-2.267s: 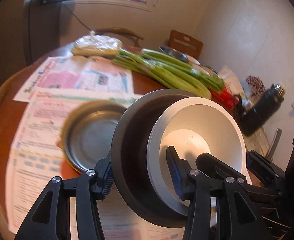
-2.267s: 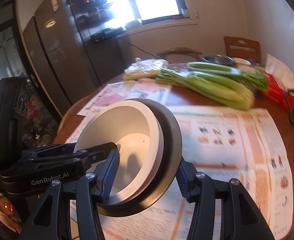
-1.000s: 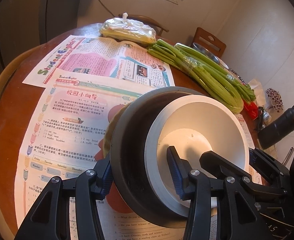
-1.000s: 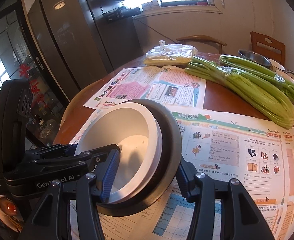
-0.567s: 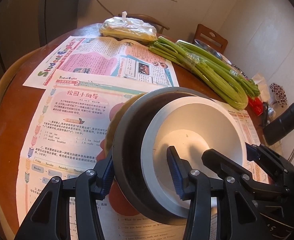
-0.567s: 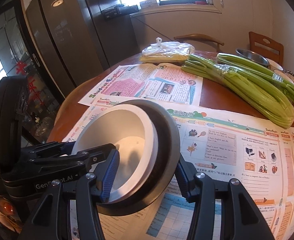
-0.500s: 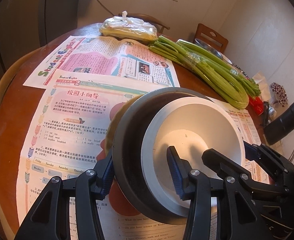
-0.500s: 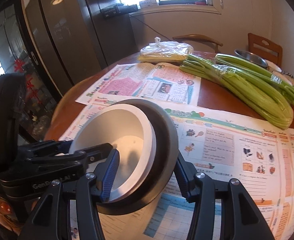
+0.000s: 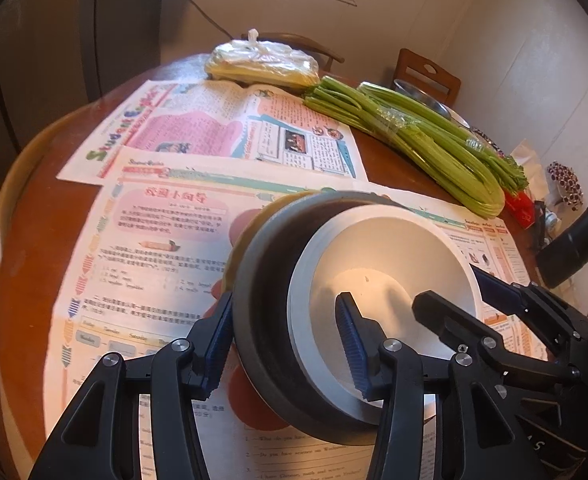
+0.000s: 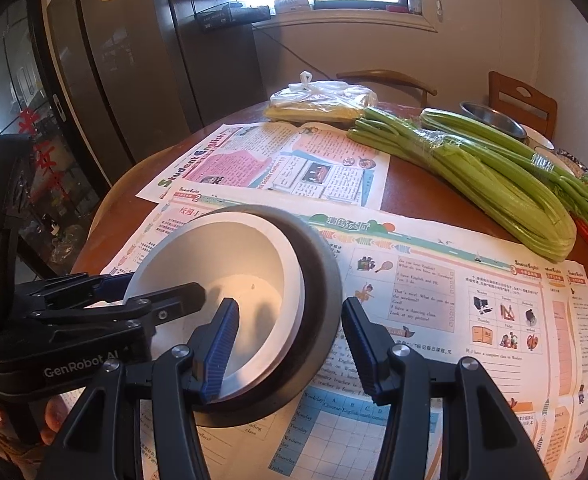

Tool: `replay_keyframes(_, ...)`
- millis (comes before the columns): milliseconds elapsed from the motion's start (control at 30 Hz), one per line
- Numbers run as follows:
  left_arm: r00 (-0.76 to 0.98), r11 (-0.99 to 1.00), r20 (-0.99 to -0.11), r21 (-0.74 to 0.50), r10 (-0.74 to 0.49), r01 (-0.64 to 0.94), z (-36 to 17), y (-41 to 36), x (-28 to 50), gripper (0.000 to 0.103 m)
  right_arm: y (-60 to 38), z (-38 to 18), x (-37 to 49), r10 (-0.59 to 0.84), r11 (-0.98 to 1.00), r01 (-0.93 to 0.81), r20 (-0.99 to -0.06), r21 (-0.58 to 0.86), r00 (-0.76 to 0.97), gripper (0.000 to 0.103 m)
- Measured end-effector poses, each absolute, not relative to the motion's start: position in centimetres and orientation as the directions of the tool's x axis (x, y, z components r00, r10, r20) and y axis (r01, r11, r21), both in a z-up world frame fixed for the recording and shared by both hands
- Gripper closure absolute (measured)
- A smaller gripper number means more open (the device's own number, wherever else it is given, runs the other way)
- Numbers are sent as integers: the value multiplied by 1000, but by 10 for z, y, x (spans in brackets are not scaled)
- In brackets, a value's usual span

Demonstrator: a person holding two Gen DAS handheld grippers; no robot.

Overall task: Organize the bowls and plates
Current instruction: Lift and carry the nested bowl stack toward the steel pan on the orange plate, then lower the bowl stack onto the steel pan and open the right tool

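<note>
In the left wrist view our left tongs [image 9: 284,344] sit at lower centre, clamped across the rims of the nested pair, one finger outside the dark bowl [image 9: 266,280] and one inside the white bowl [image 9: 393,268]. Toward the right of that frame the right tongs [image 9: 449,300] bite the opposite rim; in their own view the right tongs [image 10: 290,344] likewise grip white bowl [image 10: 222,268] and dark bowl [image 10: 321,276] together. The stack is tilted above the newspaper [image 10: 433,280] at mid-frame, and a yellowish rim [image 9: 250,224] peeks from behind it; we cannot tell whether they touch. We judge the main risk to be the white bowl sliding out of the dark one if either grip loosens, or the paper dragging as we set down. Open room lies left and centre; to the right the celery [image 10: 493,176] and the dark flask [image 9: 577,240] crowd the surface [image 10: 413,184].
</note>
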State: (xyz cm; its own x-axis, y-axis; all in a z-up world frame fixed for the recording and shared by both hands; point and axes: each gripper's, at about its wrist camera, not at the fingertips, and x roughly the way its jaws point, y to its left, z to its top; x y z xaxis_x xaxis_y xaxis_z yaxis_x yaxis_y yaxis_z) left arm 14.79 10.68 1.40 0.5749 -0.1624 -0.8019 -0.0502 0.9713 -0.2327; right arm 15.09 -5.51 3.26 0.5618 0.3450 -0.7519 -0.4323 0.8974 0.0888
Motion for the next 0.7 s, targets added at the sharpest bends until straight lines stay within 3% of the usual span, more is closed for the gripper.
replay_keyframes(433, 600, 971, -788, -226, -138, -74, 21, 115, 138, 51, -55, 32, 148, 352, 897, -432, -750, 98, 561, 49)
replay_keyframes(700, 644, 968, -758, -224, -103, -109, 37, 122, 124, 44, -55, 40, 143, 371, 891, -441, -731, 107, 573, 49)
